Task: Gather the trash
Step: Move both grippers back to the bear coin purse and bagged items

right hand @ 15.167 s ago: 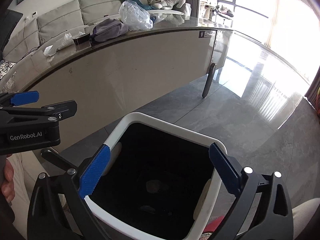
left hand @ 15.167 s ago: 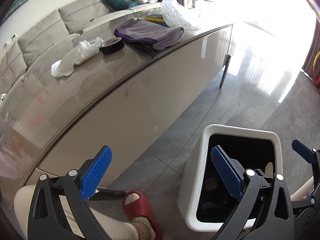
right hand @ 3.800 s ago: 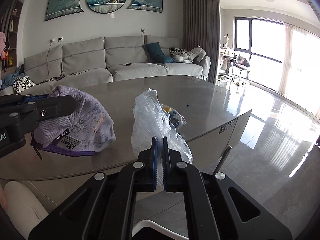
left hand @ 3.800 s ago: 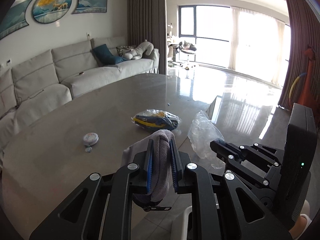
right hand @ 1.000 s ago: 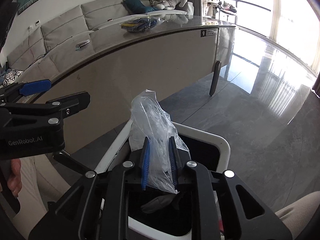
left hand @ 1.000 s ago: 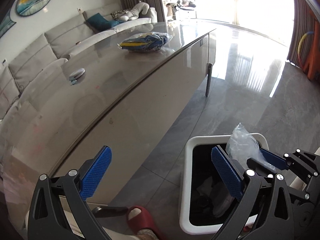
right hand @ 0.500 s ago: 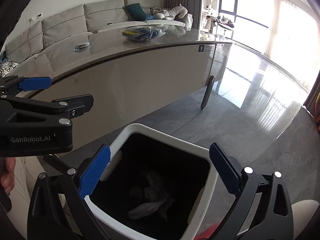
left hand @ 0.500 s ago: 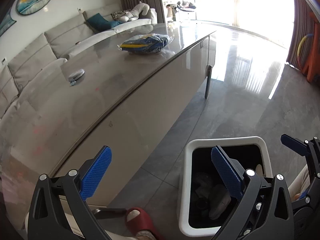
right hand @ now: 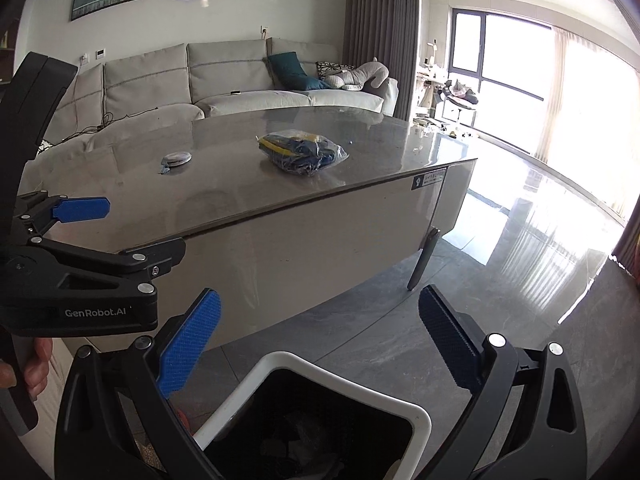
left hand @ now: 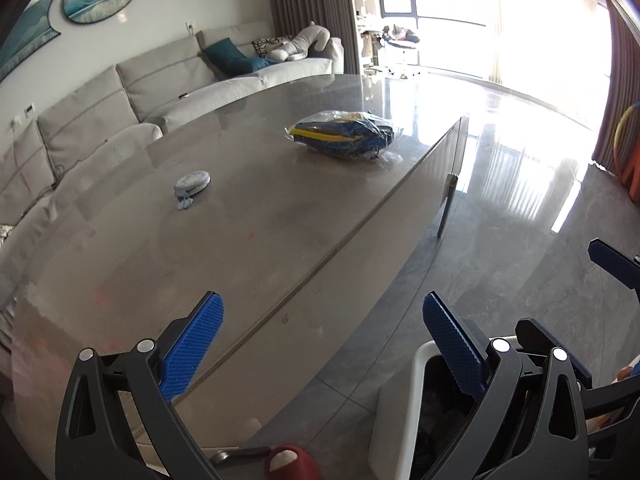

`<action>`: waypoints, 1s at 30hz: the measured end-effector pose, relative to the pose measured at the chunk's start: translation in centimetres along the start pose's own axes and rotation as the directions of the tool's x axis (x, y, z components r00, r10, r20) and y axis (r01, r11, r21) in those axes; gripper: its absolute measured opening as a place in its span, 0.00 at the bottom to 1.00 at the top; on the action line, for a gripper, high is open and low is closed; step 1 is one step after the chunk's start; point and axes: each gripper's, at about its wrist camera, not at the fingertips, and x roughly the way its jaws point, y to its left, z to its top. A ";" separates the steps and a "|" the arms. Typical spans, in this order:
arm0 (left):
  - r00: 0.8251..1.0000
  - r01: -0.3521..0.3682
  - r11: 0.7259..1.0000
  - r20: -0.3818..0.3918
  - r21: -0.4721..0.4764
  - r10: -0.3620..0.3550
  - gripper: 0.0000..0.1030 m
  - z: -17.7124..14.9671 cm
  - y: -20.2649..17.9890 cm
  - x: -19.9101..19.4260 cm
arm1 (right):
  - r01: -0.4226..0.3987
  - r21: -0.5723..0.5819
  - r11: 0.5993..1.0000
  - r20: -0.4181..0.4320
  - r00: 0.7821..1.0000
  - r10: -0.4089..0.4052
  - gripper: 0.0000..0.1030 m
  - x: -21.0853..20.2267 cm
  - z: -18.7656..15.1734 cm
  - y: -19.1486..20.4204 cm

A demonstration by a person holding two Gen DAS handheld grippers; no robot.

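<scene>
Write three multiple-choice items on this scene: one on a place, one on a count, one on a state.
1. Where is the bin?
A. on the table
B. on the floor, below both grippers
C. on the sofa

2. How many things lie on the table?
A. two
B. four
C. none

3. How do the right gripper's jaws stand?
A. shut on a bag
B. shut, empty
C. open, empty

Answers: 1 B, its white rim shows under the jaws; 2 A, a wrapped bundle and a small round tin; 3 C, blue pads stand wide apart.
</scene>
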 end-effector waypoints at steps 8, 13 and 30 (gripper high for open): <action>0.997 -0.067 0.996 0.047 -0.054 0.069 0.95 4.7 4.6 2.2 | -0.026 -0.050 0.998 0.084 0.996 0.030 0.96 3.6 5.9 1.7; 0.994 -0.089 0.991 0.053 -0.101 0.094 0.95 7.5 7.9 4.5 | -0.051 -0.064 0.997 0.130 0.990 0.059 0.96 6.3 10.0 3.0; 0.995 -0.099 0.991 -0.039 -0.094 0.096 0.95 12.0 17.1 14.8 | -0.114 -0.110 0.987 0.079 0.989 0.123 0.96 18.4 16.5 8.9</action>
